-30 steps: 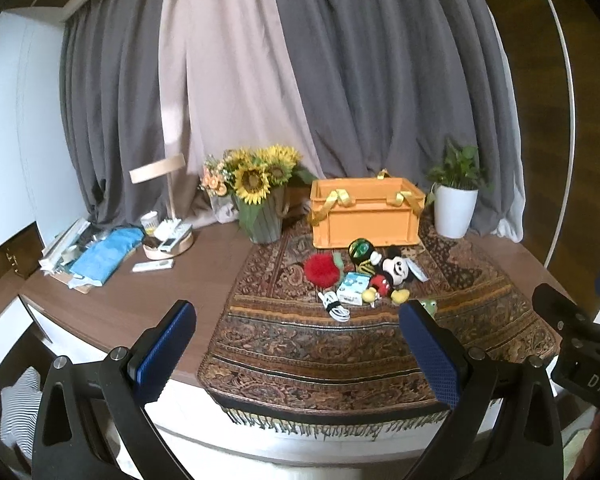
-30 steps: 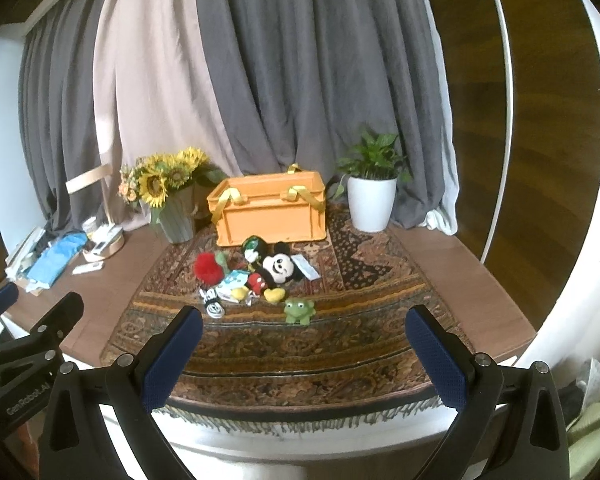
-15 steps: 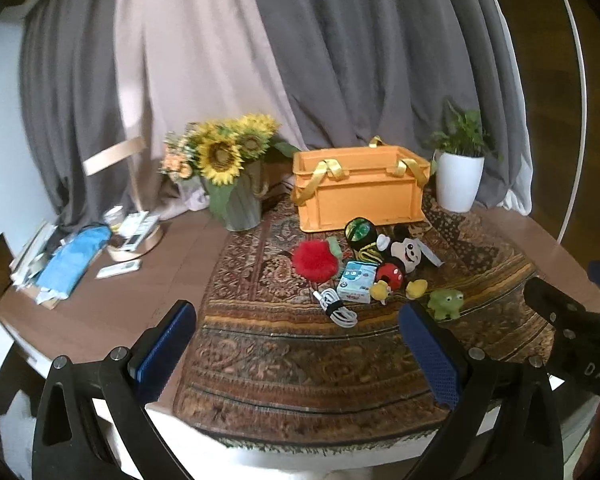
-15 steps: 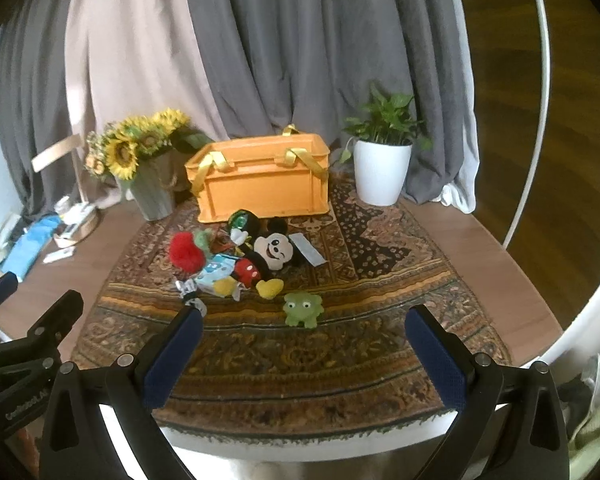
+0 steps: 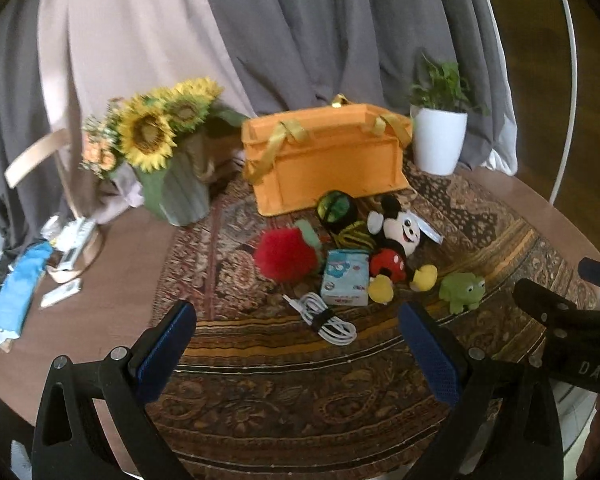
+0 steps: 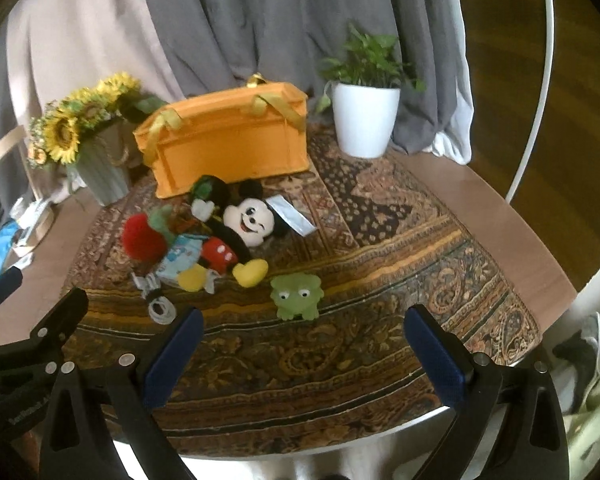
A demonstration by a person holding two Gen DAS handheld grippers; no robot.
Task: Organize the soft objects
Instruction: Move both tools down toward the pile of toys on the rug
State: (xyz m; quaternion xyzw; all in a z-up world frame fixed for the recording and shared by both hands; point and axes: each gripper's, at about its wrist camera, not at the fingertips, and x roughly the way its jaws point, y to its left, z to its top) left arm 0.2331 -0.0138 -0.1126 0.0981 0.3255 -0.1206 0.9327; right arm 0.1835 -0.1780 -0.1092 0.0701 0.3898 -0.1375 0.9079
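Note:
An orange crate [image 5: 324, 160] [image 6: 228, 140] with yellow ribbon handles stands at the back of a patterned rug [image 5: 300, 392]. In front of it lie a Mickey Mouse plush [image 5: 396, 248] [image 6: 240, 232], a red fluffy ball [image 5: 286, 254] [image 6: 144, 238], a green frog toy [image 5: 462, 290] [image 6: 296, 294], a green-black ball [image 5: 336, 208], a blue tissue pack [image 5: 346, 282] and a white cable [image 5: 326, 318]. My left gripper [image 5: 300, 352] is open and empty, short of the cable. My right gripper [image 6: 304, 356] is open and empty, just short of the frog.
A sunflower vase [image 5: 168, 160] stands left of the crate and a white potted plant [image 5: 440, 136] [image 6: 364, 112] right of it. Blue cloth and remotes [image 5: 48, 264] lie on the brown table at the far left. Grey curtains hang behind.
Both grippers have moved forward over the table edge toward the toys, which now look larger and closer. Both stay open and empty.

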